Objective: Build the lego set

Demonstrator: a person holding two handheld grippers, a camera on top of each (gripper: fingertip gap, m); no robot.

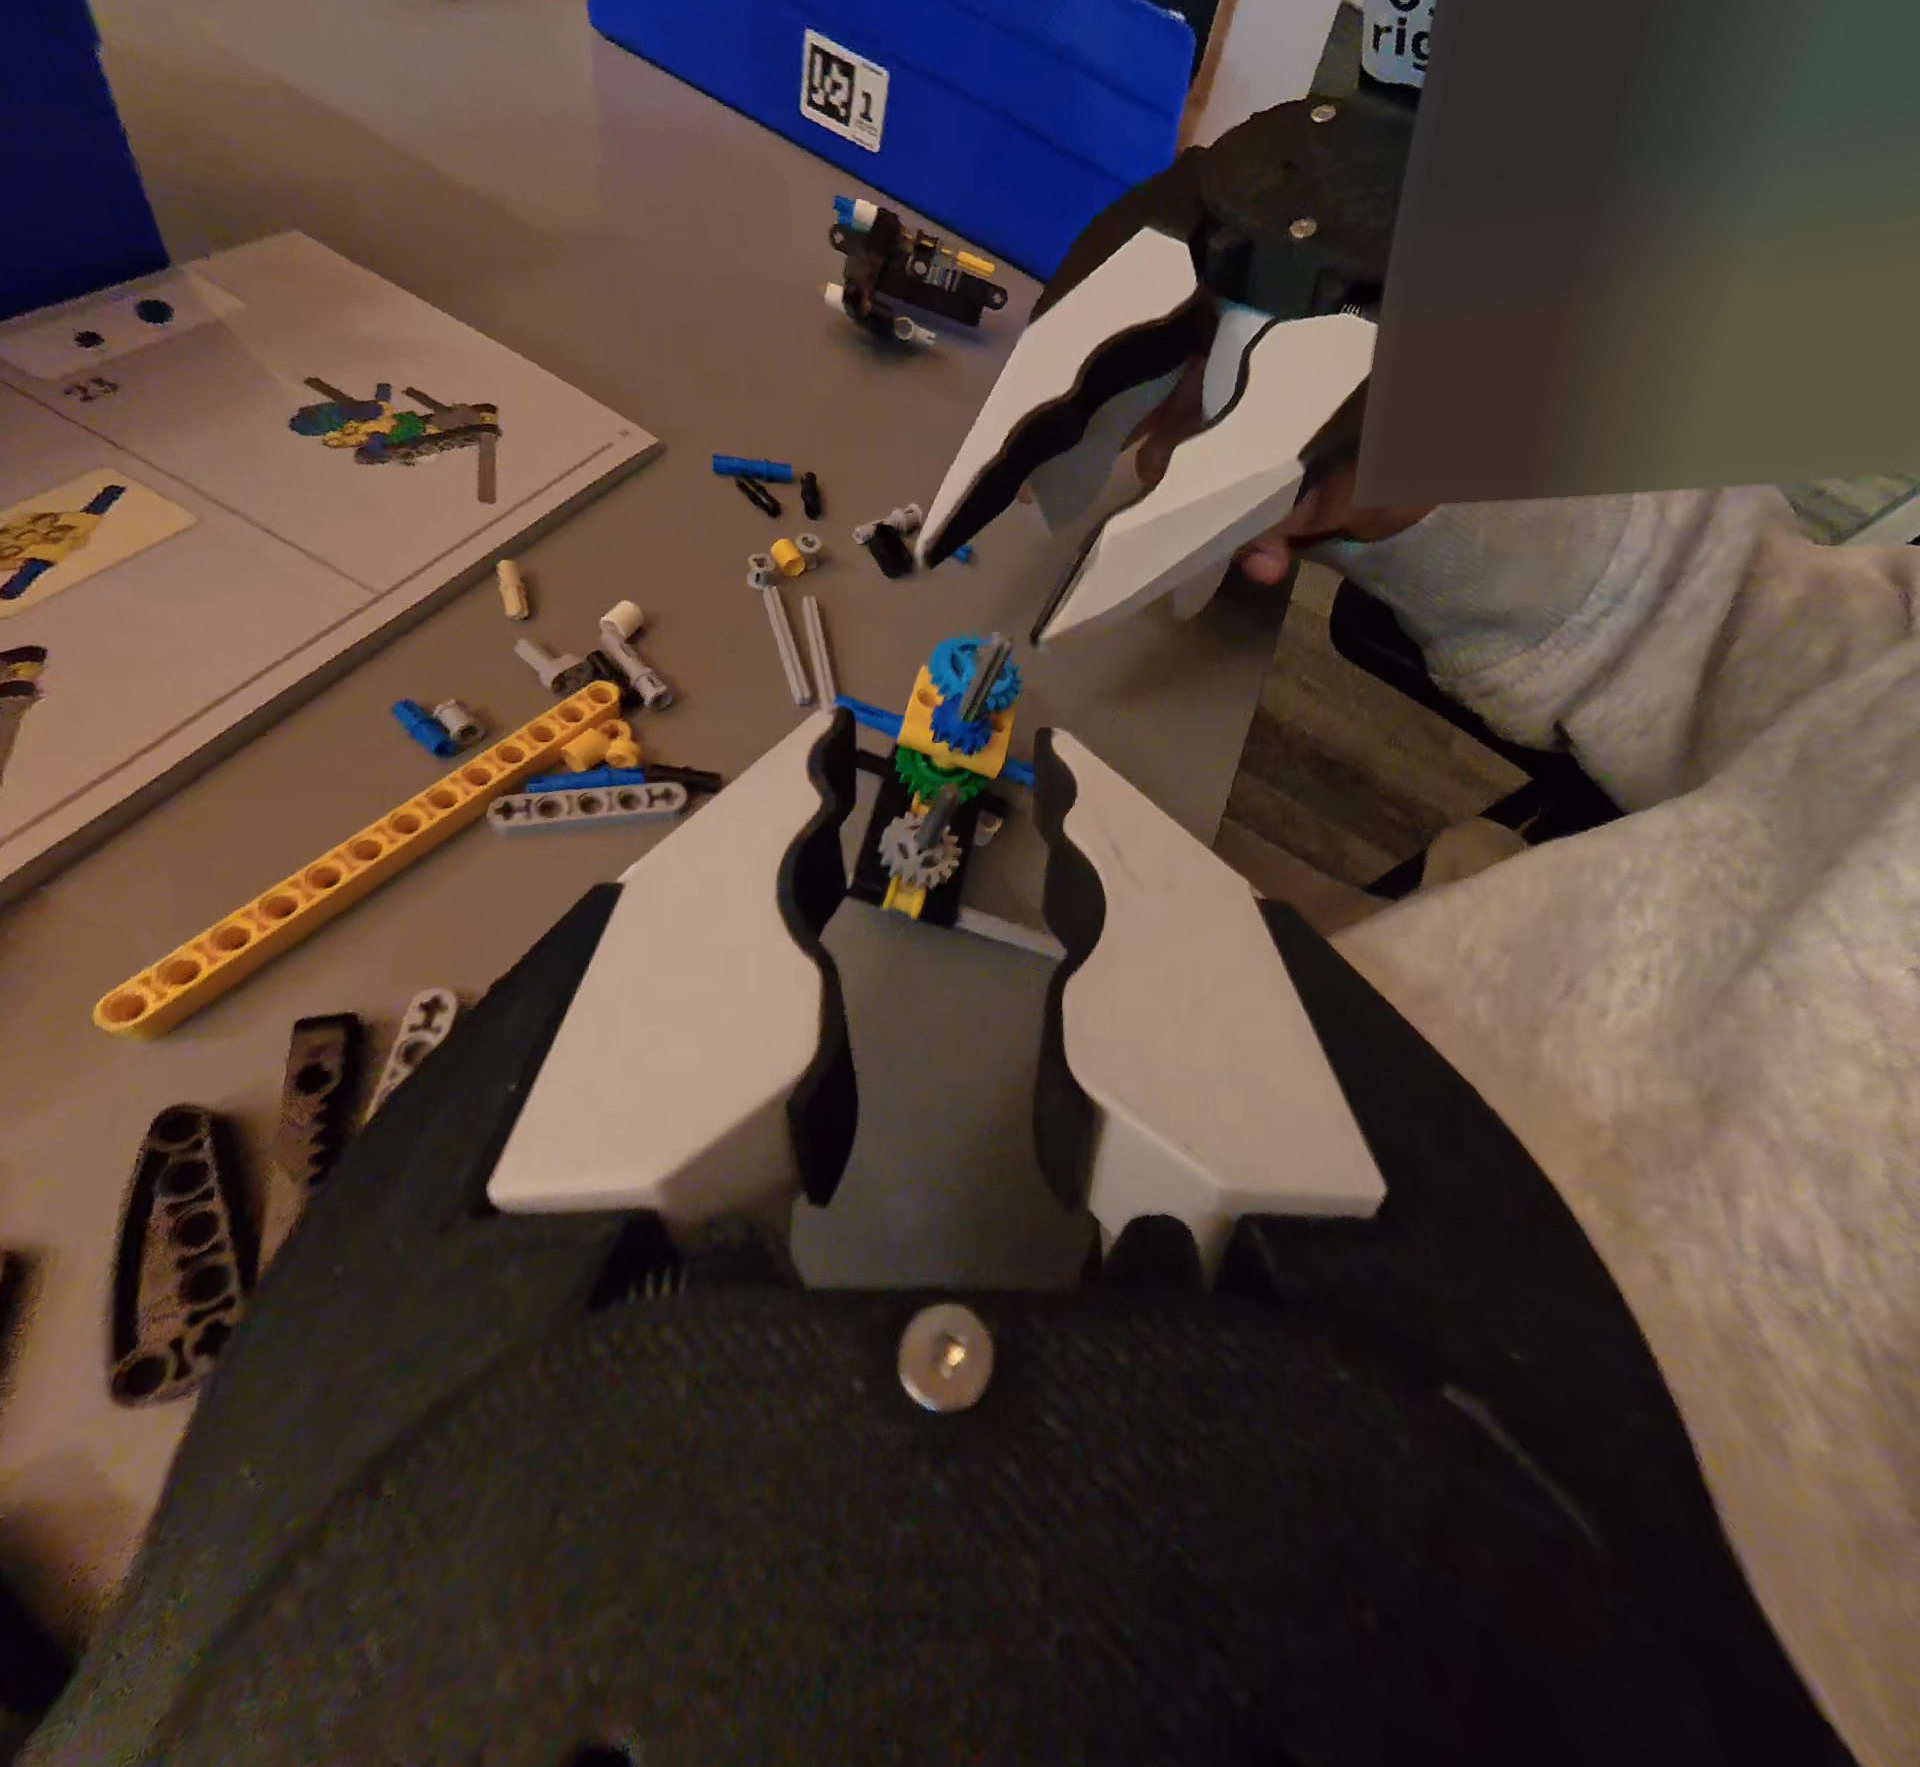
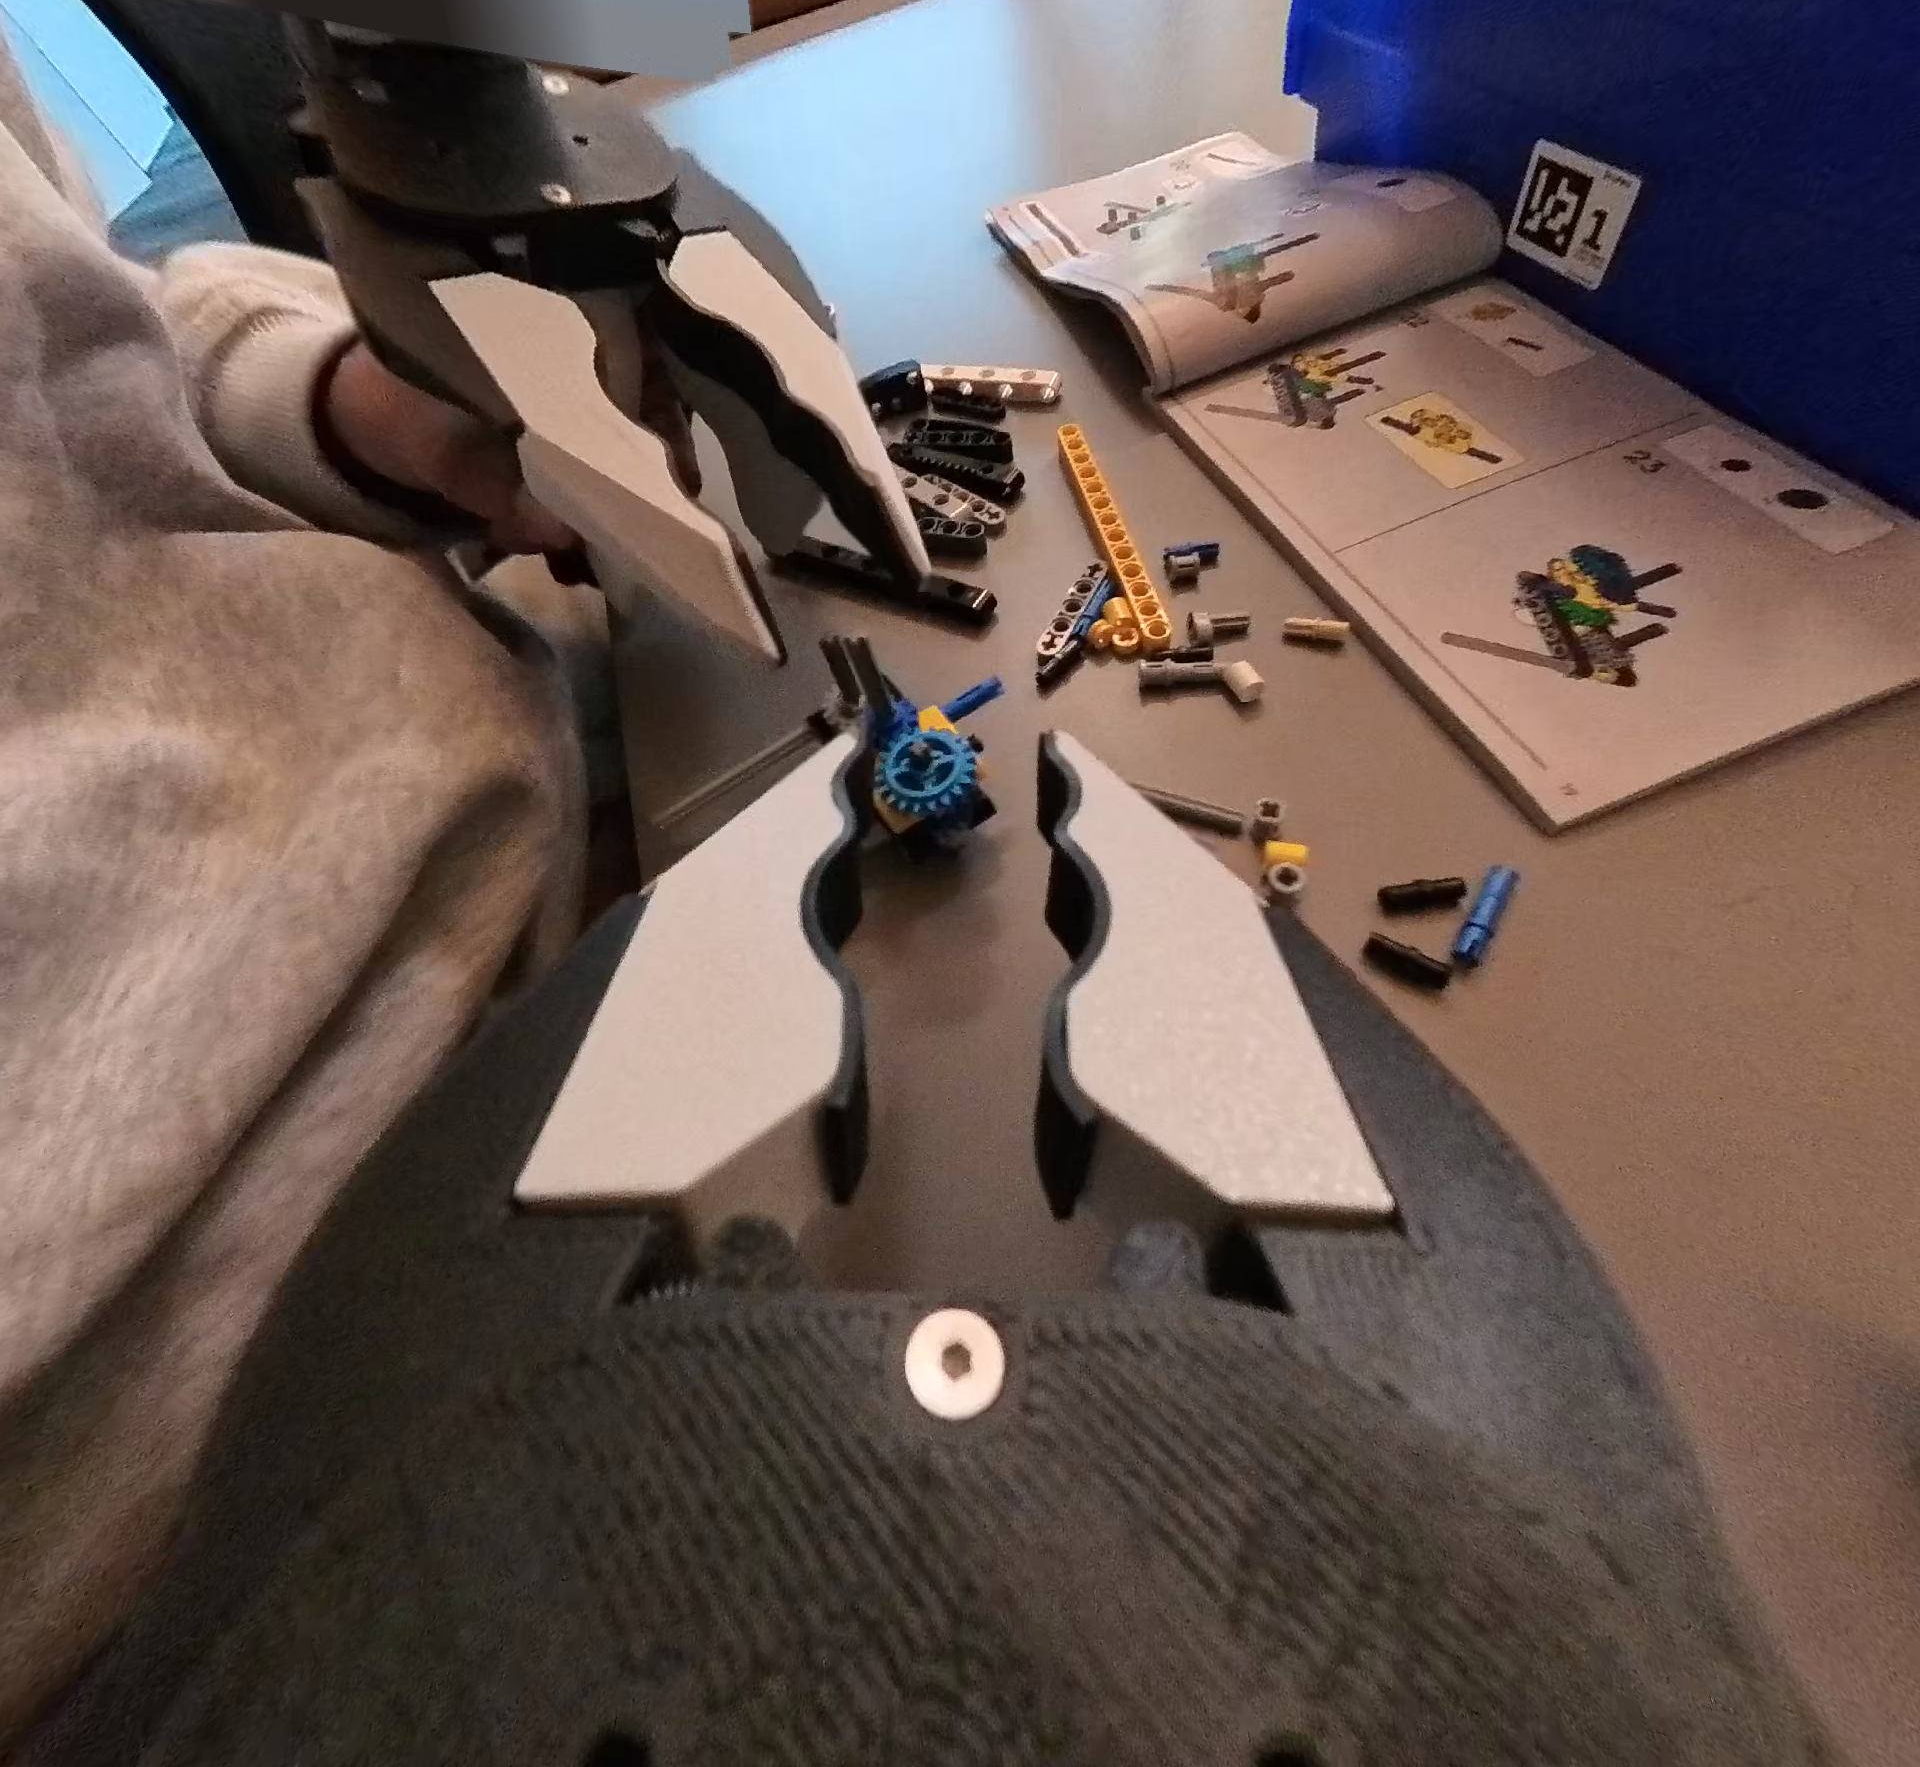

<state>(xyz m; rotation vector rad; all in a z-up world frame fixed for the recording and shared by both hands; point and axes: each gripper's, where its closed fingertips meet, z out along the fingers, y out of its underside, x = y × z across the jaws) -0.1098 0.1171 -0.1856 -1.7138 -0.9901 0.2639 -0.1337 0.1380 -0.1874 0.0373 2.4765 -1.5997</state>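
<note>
A grey table (image 1: 436, 159) fills both views, with a wood-look floor showing past its near edge in the left wrist view. A blue bin (image 1: 883, 3) with a square black-and-white tag stands at the far side, and an open instruction booklet (image 1: 260, 491) lies flat beside it. Loose parts are scattered between booklet and table edge: a long yellow beam (image 1: 353, 860) with a row of holes, a short grey beam (image 1: 587, 803), black curved pieces (image 1: 182, 1250), two thin grey rods (image 1: 800, 642), blue pins (image 1: 750, 468) and small black pins. A second small black build (image 1: 909, 273) sits apart, nearer the bin.

The gear assembly (image 1: 951, 761), a yellow and black block carrying blue, green and grey toothed wheels on rods, stands on the table close to its near edge.

The left gripper (image 1: 940, 751) points down at it from the table edge, its jaws spread wide with the assembly between the tips; neither finger visibly presses on it. The right gripper (image 2: 940, 772) comes in from the opposite side, tilted downward, also wide open and holding nothing, its tips around the blue wheel (image 2: 920, 767); whether the left tip touches it I cannot tell. A person's grey sleeve (image 1: 1662, 1042) lies alongside both tools.
</note>
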